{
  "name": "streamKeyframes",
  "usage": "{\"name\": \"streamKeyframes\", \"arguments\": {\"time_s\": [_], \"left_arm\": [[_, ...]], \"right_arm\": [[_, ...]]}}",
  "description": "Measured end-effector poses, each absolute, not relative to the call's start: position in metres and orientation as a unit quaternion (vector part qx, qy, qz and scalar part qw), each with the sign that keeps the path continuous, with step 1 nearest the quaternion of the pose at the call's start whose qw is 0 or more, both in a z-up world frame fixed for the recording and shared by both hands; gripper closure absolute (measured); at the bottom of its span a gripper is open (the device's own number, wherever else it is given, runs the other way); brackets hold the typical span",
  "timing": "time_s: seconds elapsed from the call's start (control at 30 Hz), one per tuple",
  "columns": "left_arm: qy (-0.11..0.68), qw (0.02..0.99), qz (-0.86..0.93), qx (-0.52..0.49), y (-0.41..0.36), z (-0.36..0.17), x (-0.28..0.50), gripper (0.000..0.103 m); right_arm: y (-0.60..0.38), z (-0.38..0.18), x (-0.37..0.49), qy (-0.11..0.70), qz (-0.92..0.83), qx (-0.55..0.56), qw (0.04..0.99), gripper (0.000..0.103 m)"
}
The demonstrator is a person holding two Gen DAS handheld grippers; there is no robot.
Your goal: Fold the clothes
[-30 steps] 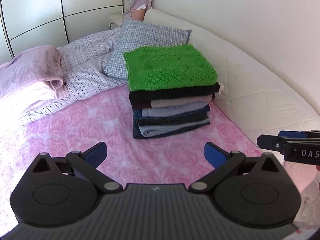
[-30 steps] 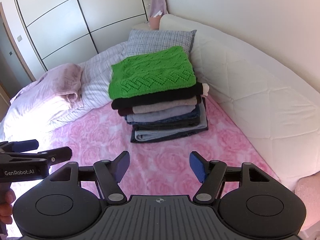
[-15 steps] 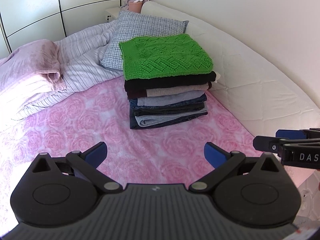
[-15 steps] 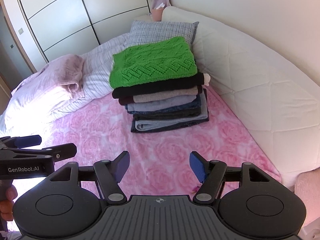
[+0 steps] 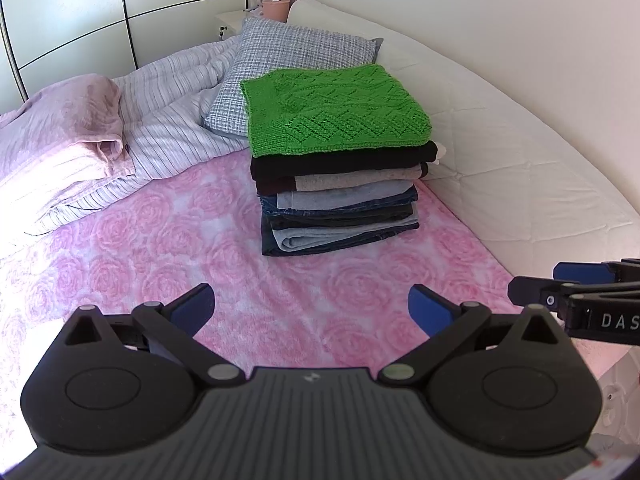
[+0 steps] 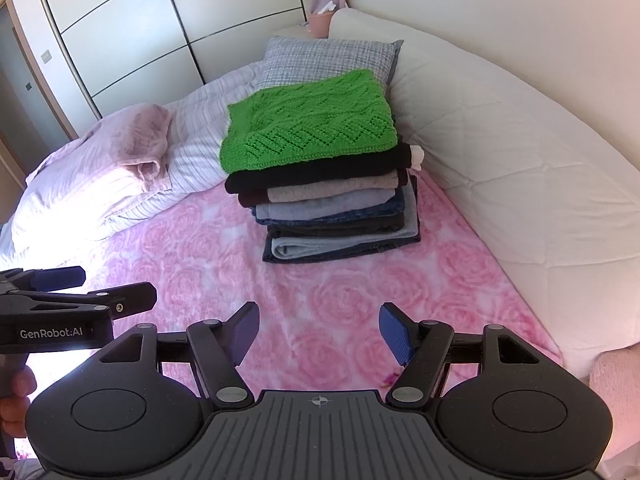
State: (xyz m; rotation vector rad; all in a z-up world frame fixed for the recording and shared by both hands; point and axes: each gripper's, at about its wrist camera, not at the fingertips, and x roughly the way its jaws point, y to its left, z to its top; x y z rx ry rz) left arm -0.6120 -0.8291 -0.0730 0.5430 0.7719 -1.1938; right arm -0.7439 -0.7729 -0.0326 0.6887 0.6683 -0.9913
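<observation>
Since the earlier frames both grippers have drawn back a little from the stack of folded clothes (image 5: 338, 184), which now sits slightly farther up each view. The left gripper (image 5: 311, 307) and right gripper (image 6: 319, 330) hover over the pink rose bedspread (image 5: 168, 248), fingers spread apart and empty. The stack, topped by a green knit sweater (image 6: 310, 122), lies well ahead of the fingers, near the bed's wall-side edge against the white cushion (image 6: 500, 152), just before the checked pillow (image 5: 296, 50).

A grey checked pillow (image 5: 296, 60) lay at the head of the bed (image 5: 160, 248), beside a striped duvet (image 5: 176, 120).
</observation>
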Motion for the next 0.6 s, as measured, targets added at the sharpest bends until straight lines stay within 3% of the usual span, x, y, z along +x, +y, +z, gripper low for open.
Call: {"name": "streamKeyframes", "arguments": {"time_s": [0.6], "left_arm": [[0.354, 0.726, -0.533, 0.251, -0.846, -0.074, -0.618, 0.001]], "right_arm": [[-0.794, -0.033, -0.752, 0.316, -0.445, 0.318, 0.775, 0.04]]}}
